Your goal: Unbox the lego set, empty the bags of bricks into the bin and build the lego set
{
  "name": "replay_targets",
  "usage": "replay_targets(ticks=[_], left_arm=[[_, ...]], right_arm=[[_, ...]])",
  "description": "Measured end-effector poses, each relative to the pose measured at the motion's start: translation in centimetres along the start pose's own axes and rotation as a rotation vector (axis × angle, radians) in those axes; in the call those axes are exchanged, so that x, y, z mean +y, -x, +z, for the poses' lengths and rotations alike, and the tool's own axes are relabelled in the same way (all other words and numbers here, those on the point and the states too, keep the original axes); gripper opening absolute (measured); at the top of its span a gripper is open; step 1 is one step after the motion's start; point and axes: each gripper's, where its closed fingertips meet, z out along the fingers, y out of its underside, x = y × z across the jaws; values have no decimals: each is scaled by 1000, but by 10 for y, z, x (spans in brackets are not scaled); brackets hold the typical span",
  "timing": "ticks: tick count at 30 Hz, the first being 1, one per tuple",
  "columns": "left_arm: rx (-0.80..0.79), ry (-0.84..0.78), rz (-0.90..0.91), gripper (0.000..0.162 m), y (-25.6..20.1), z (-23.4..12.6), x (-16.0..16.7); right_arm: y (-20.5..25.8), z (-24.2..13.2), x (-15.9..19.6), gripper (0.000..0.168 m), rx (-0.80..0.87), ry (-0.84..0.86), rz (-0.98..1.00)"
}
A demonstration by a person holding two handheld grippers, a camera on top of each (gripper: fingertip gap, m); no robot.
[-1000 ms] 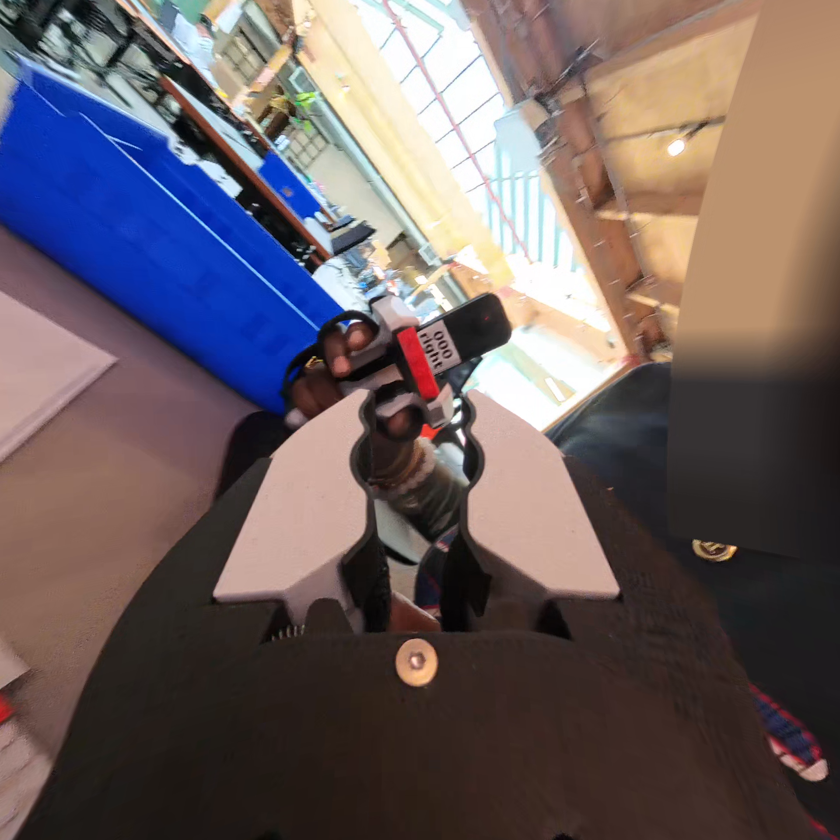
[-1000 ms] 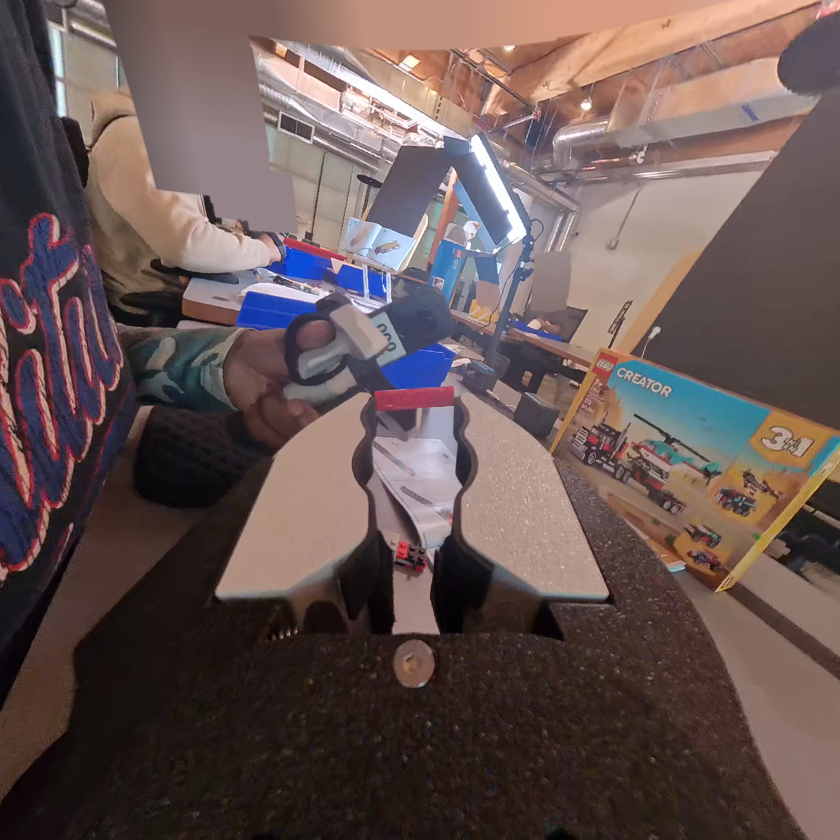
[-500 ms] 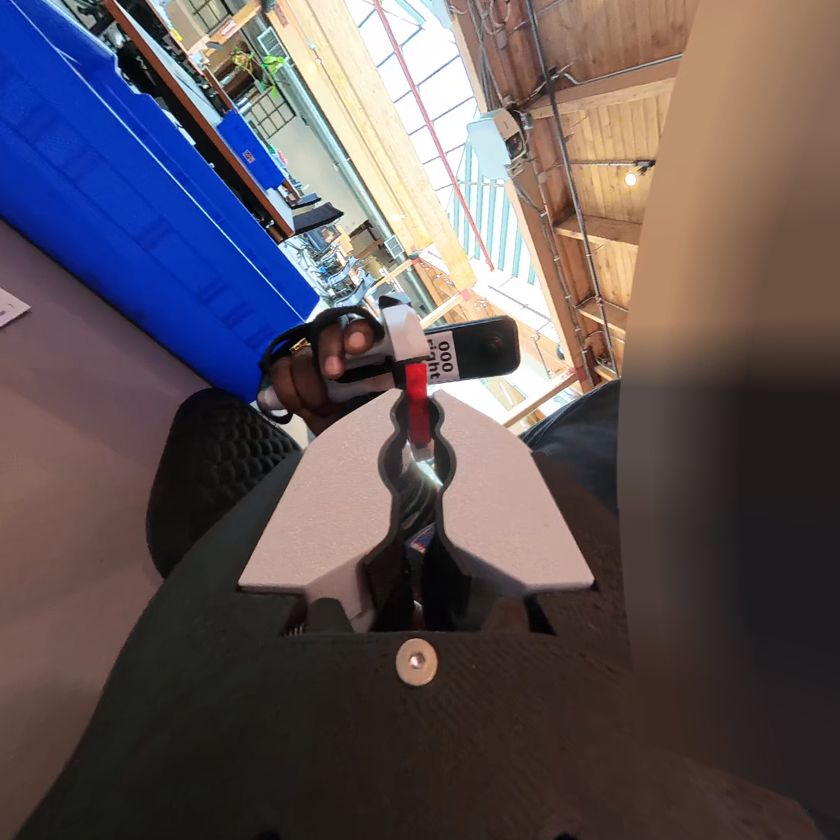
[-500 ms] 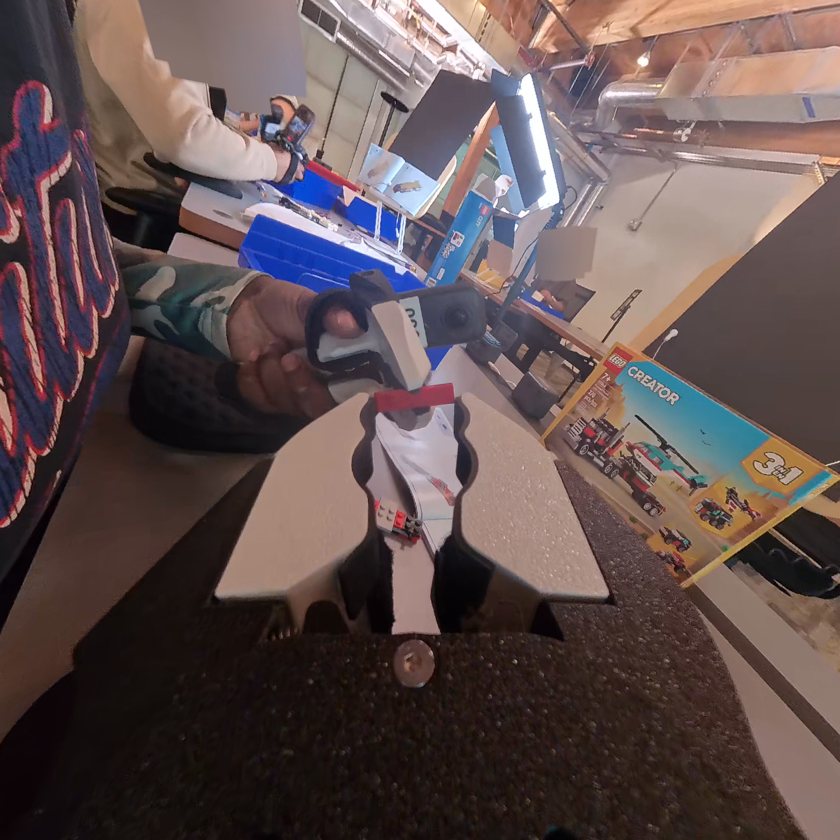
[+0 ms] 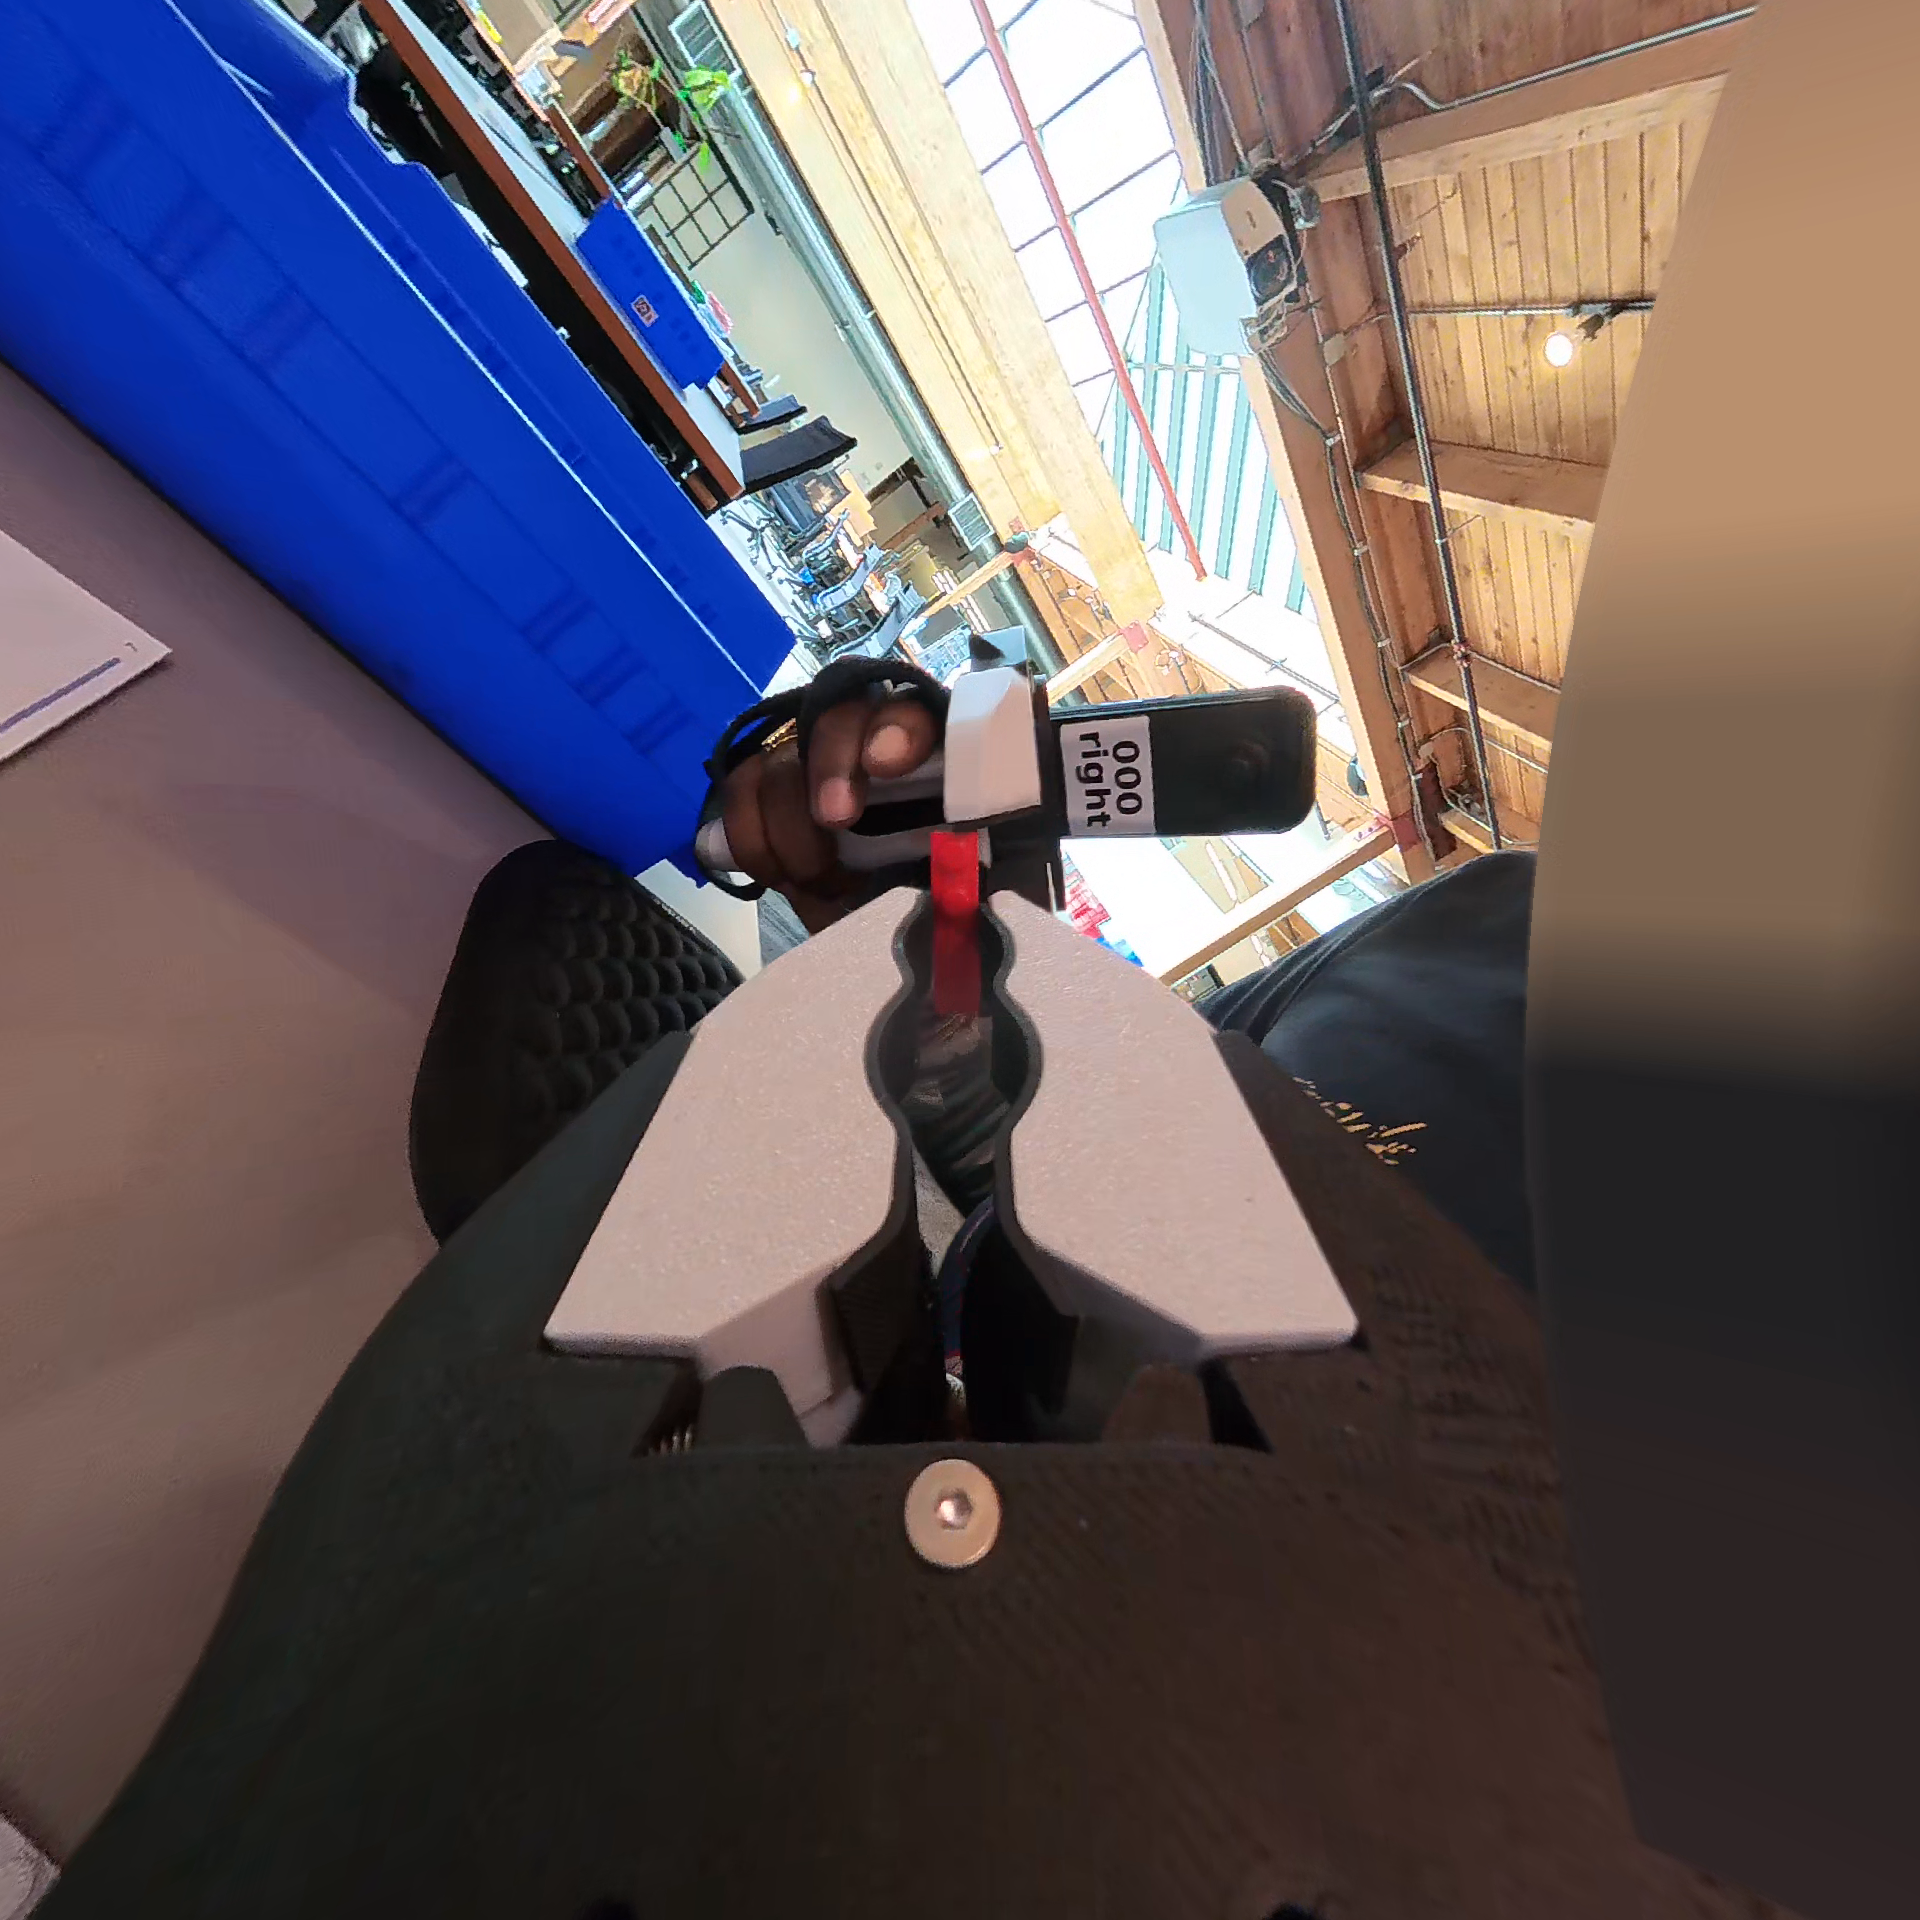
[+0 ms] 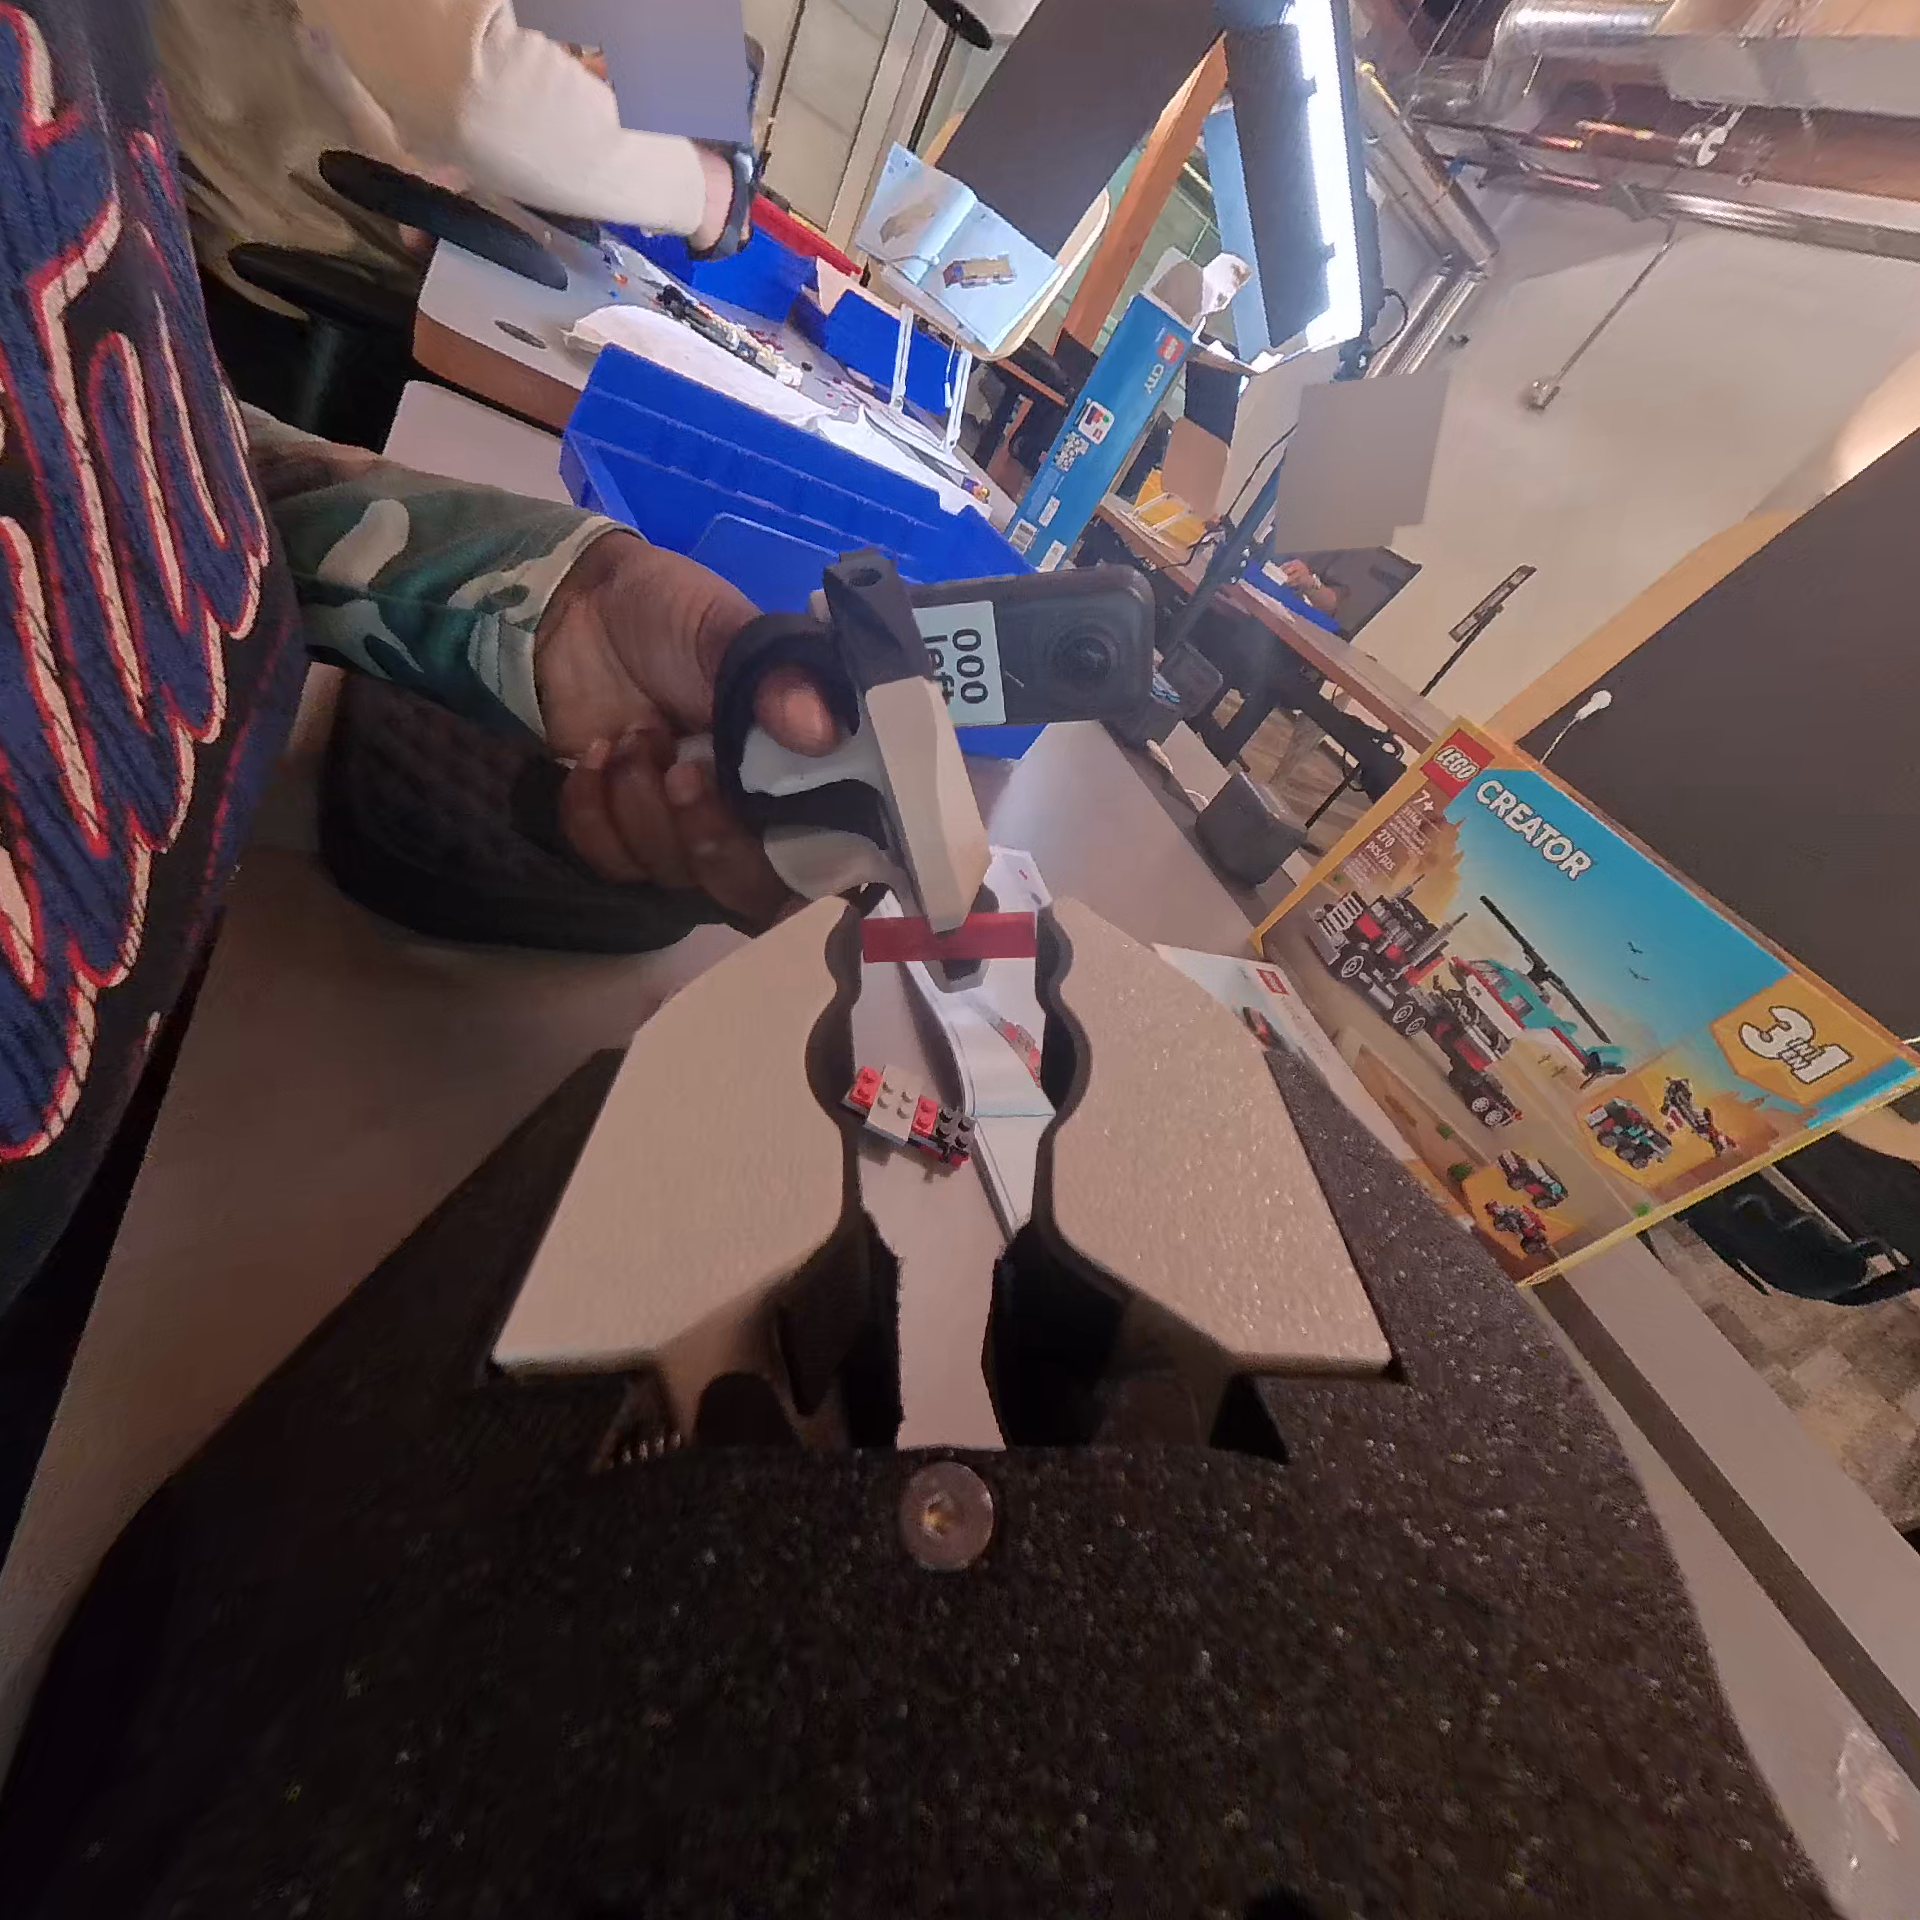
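A thin red plate [image 6: 899, 940] spans the tips of my right gripper [image 6: 948, 925], which is shut on its two ends. My left gripper comes in from above and one of its grey fingers [image 6: 930, 821] lies across the plate's middle. In the left wrist view the plate [image 5: 954, 935] stands edge-on between the tips of my left gripper [image 5: 951, 906], which is shut on it. Both grippers hold it above the table. A small red, grey and black brick assembly [image 6: 912, 1117] lies on the table below, next to an open instruction booklet [image 6: 1003, 1049].
The set's box [image 6: 1558, 987] stands tilted at the right. A blue bin [image 6: 748, 478] sits behind the hands and also shows in the left wrist view [image 5: 364, 416]. A white sheet [image 5: 52, 655] lies at the left. Another person works at the far table [image 6: 499, 301]. Only a small space, under 4 cm, lies between the two pairs of fingers.
My left gripper was open a second ago; it has closed on the red plate that the right gripper holds. Both grippers have tilted, and the brick assembly now shows more fully below.
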Motion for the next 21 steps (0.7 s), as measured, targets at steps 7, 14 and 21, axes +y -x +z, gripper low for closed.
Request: replay_targets(ticks=[7,14,21], left_arm=[[-75,3,18,8,11,-5,2],[-219,-50,89,23,27,-27,-9],[-583,-129,416,27,43,-98,-37]], right_arm=[[1,6,11,31,-11,89,20],[-1,14,42,31,-1,245,141],[25,28,121,31,-133,575,509]])
